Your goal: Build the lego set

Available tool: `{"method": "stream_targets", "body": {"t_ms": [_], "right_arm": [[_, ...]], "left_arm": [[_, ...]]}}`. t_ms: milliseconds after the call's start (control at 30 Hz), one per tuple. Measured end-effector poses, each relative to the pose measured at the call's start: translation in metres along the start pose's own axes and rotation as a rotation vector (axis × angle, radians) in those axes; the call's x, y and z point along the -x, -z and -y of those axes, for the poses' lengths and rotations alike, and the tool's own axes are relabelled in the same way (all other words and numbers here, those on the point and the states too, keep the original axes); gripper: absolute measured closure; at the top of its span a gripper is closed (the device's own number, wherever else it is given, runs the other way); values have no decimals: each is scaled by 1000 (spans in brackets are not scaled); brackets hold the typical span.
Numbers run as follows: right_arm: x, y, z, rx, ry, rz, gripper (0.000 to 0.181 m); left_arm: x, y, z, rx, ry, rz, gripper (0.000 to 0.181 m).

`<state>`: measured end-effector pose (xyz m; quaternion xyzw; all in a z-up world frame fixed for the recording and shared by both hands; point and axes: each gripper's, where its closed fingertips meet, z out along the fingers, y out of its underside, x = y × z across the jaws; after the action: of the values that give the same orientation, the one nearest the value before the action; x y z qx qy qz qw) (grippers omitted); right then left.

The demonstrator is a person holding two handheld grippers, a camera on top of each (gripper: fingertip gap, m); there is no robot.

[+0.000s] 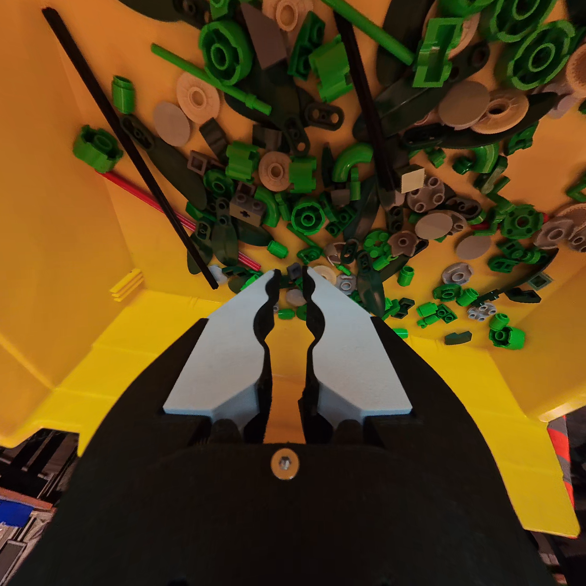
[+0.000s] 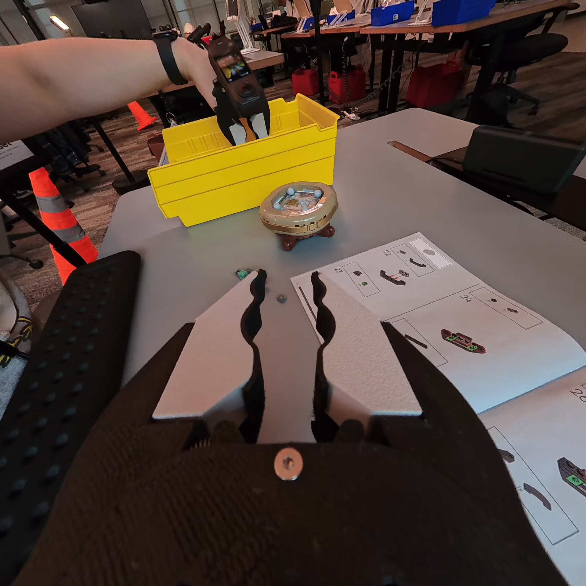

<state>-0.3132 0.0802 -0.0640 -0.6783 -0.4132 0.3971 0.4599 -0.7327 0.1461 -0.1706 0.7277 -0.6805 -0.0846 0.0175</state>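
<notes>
The left hand-held gripper [image 1: 290, 275] is dipped into the yellow bin [image 2: 241, 187], its fingertips a narrow gap apart and pinching nothing, poised just above a small dark grey stud piece [image 1: 293, 272] at the near edge of the pile. The loose lego pieces [image 1: 317, 190] lie heaped across the bin floor: bright green round bricks, dark green leaf shapes, tan dishes, grey round tiles, and 2 long black axle rods [image 1: 126, 149] lying slantwise over the rest.

These bits look light, hard and smooth, so I'd judge they will skate away or flip if pinched off-centre. The flat round tiles lie flush on the floor and offer little to grab; their rim is the only hold. The stud pieces and small cylinders look easier, taken across 2 opposite sides. The leaves and rods are thin and would pivot unless held near the middle. Nothing here looks fragile, but pieces overlap, so lifting 1 may drag its neighbours.

Out on the grey worktop [image 2: 396, 177], the right hand-held gripper [image 2: 287, 275] hovers with its fingers spread and empty, over a tiny grey round piece [image 2: 281, 298], with a small green and dark piece [image 2: 243, 273] just beside its left fingertip. The part-built tan round model [image 2: 298, 211] stands on brown feet just beside the bin; it looks solid enough, though I'd steady it by its sides when pressing anything on. The instruction booklet [image 2: 444, 317] lies open to the right.
</notes>
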Motion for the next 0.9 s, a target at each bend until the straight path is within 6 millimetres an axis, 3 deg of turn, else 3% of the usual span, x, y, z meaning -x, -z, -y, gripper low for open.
{"method": "stream_targets", "body": {"t_ms": [300,433,533,633,767,900], "right_arm": [[1,0,0,4,5,2,153],[1,3,2,-1,10,-5,153],[0,3,3,0,20,-13,153],[1,1,3,10,66,-40,153],[21,-9,21,-34,226,-66,152],[58,-19,42,-92,480,-78,153]], "left_arm": [[-1,0,-3,-6,22,-14,176],[6,15,-2,-80,38,90,175],[14,45,9,-250,108,214,176],[5,92,37,-544,198,306,176],[-46,164,97,-1028,354,123,176],[-100,199,152,-1258,445,-125,175]]}}
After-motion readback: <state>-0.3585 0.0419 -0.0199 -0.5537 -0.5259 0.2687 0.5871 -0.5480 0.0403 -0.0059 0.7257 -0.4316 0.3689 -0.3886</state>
